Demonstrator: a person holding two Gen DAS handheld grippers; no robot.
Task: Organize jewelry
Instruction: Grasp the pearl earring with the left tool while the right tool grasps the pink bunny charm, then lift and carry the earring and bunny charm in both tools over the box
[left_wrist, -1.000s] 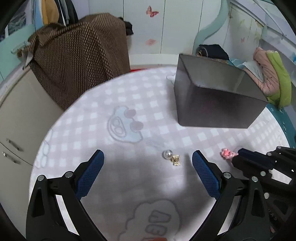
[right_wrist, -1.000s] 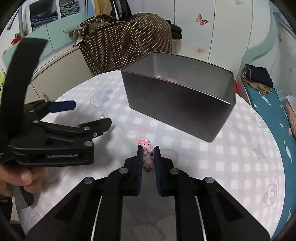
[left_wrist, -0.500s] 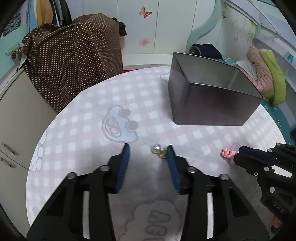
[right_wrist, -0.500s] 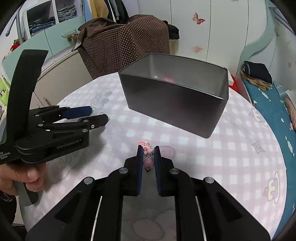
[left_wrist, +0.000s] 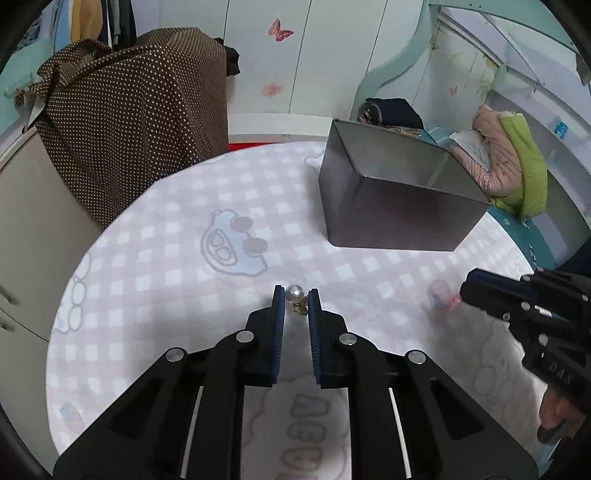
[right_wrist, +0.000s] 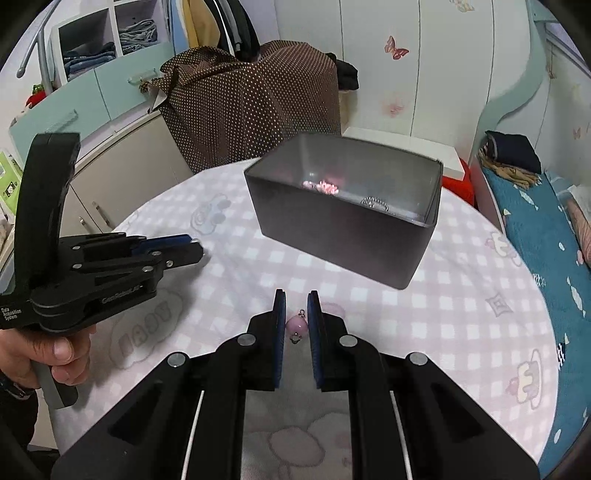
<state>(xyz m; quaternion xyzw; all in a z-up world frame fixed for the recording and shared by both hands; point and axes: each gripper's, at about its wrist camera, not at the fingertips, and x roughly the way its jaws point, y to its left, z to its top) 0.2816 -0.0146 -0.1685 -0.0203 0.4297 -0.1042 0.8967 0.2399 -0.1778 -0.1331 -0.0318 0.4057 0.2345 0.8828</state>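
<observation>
My left gripper (left_wrist: 296, 295) is shut on a pearl earring (left_wrist: 295, 294) with a gold charm, low over the checked tablecloth. My right gripper (right_wrist: 296, 301) is shut on a pink bead charm (right_wrist: 296, 325) and holds it above the table, in front of the dark grey box (right_wrist: 343, 236). Inside the box lie a pink piece (right_wrist: 325, 186) and a silvery ring-like piece (right_wrist: 375, 203). The box also shows in the left wrist view (left_wrist: 391, 218), back right. The right gripper shows at the right edge of the left wrist view (left_wrist: 469, 286), with a blurred pink charm (left_wrist: 441, 297) at its tips.
The round table (left_wrist: 166, 236) has a pink-and-white checked cloth with cartoon prints. A brown dotted cover (left_wrist: 129, 122) drapes furniture behind it on the left. A bed with clothes (left_wrist: 506, 162) lies to the right. Cabinets (right_wrist: 122, 177) stand at the left.
My left gripper closed from wide open onto the pearl earring. My right gripper lifted the pink charm off the cloth and moved toward the box.
</observation>
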